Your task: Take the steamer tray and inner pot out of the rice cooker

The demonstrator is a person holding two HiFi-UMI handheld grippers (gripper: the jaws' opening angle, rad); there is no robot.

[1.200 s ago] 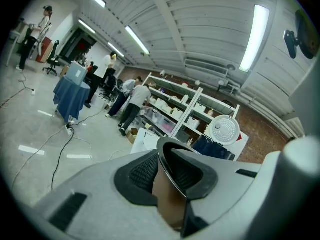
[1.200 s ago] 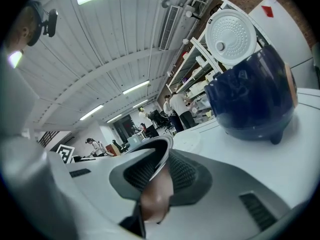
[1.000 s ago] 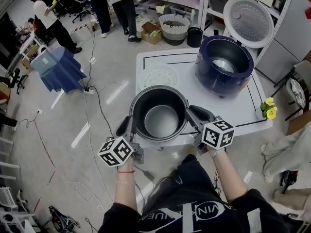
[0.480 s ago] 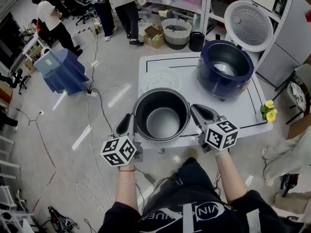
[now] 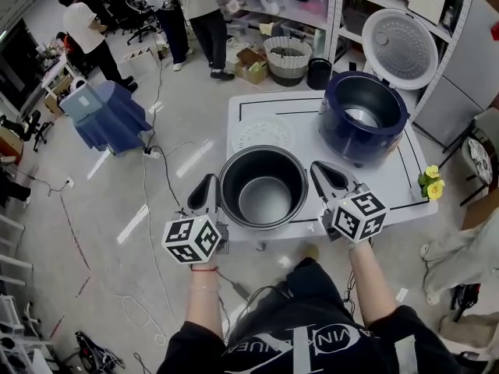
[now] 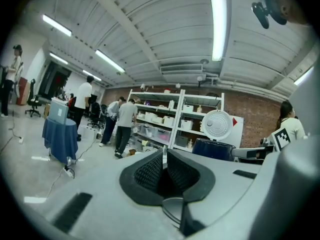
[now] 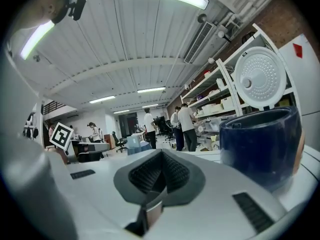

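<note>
**Desk:** Two claws, one pot. What do we caption?

**Photographer:** We have the left claw [image 5: 209, 187] pinched on the left rim of the inner pot [image 5: 263, 197] and the right claw [image 5: 321, 170] pinched on its right rim. Both sets of jaws have just been closing, with the thin metal lip between the pads.

**Desk:** Where do we place it?

**Photographer:** At the near edge of the white tabletop [image 5: 398, 170], mouth up, apart from the navy rice cooker [image 5: 343, 142] at the far right, whose lid [image 5: 399, 39] stands open.

**Desk:** And the steamer tray [image 5: 261, 133]?

**Photographer:** We see it flat on the tabletop, just behind the pot, left of the cooker.
</note>
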